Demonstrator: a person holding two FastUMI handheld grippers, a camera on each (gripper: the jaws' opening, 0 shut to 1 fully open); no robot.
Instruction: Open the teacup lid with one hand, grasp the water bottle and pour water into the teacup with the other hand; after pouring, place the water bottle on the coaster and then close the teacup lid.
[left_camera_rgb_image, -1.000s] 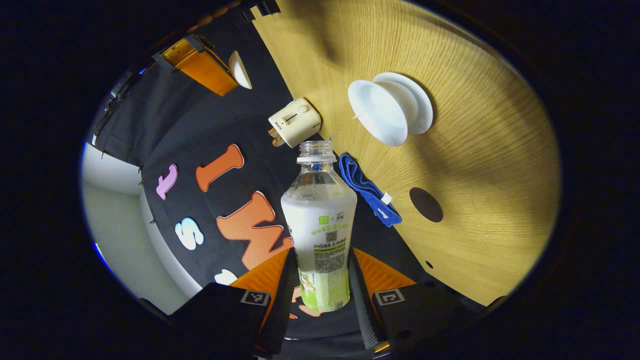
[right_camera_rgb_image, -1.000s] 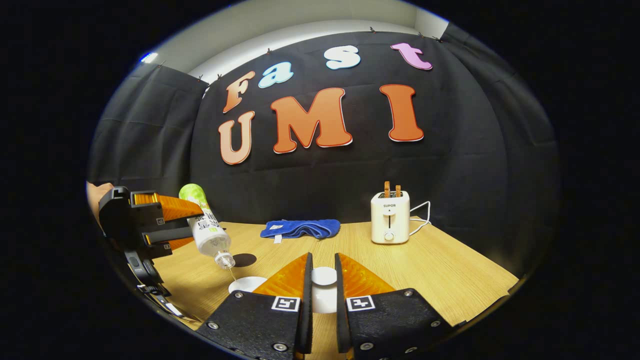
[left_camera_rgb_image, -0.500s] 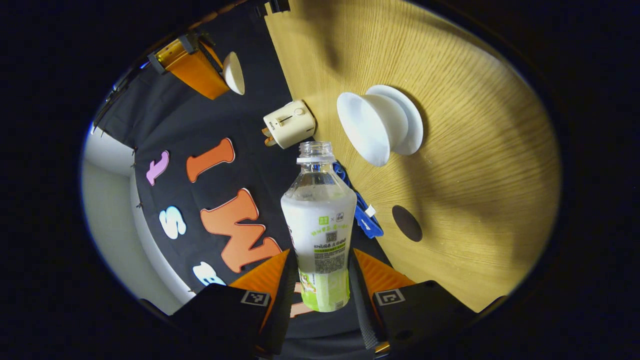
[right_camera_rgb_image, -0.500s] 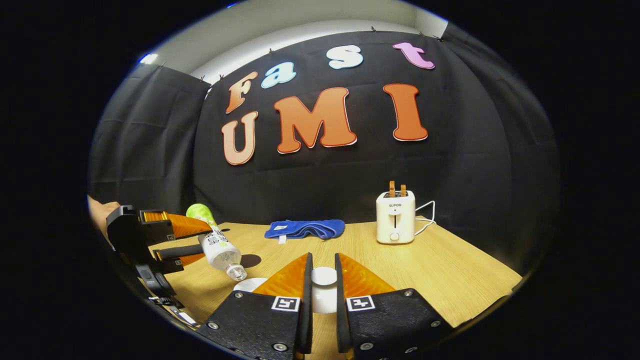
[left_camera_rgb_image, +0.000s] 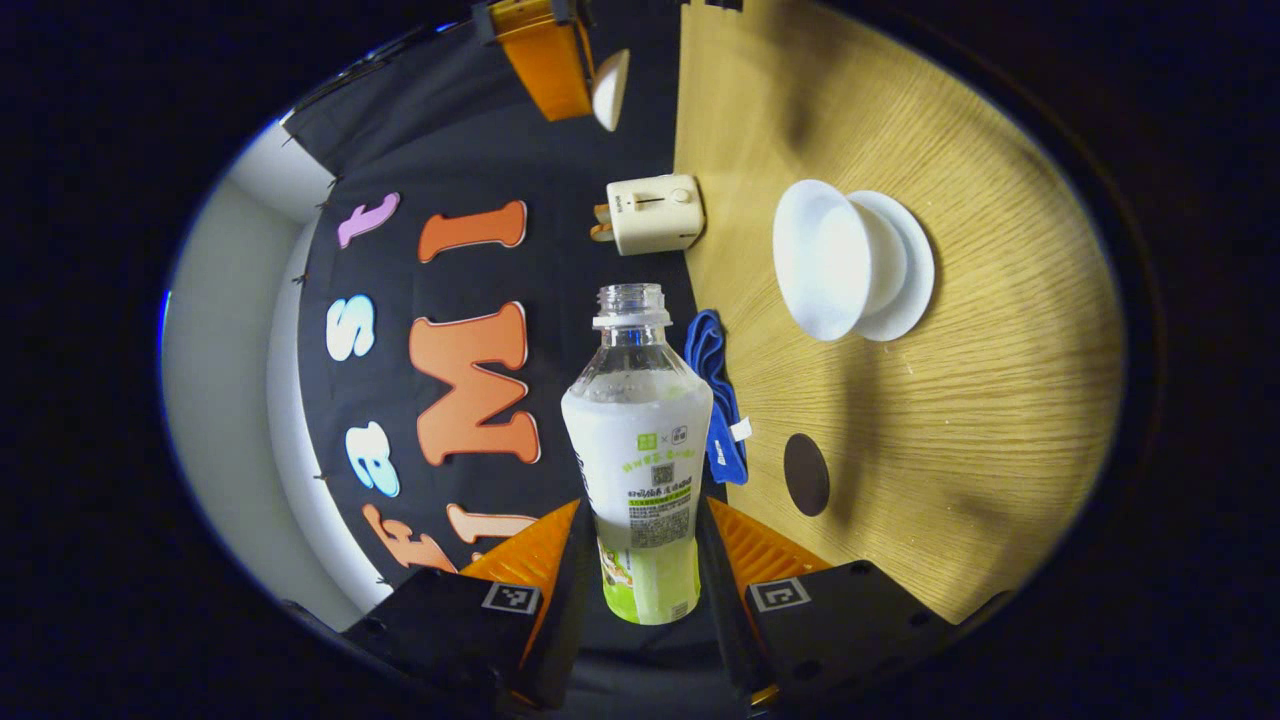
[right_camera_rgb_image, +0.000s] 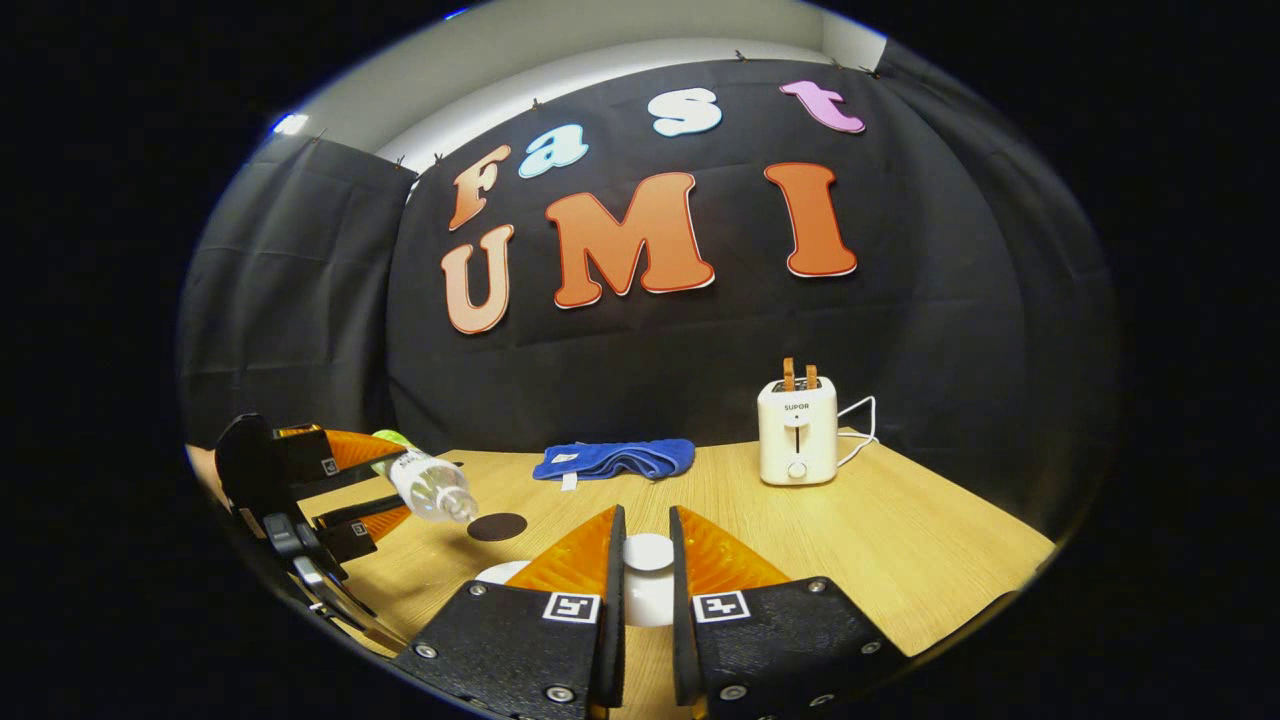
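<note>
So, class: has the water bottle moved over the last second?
Yes. In the right gripper view the water bottle has tipped back up from steeply downward to nearly level, its mouth now above the coaster.

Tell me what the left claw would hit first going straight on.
The left claw, shut on the water bottle, aims past the blue towel at the booth's black wall; the bottle's mouth would probably reach it first, depth unclear.

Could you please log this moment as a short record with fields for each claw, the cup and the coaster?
left claw: shut on water bottle, uncapped, lying near level
right claw: shut on teacup lid, held above the table
teacup: open, on its saucer
coaster: dark, round, bare
other items: blue cloth, toaster at the back
</note>
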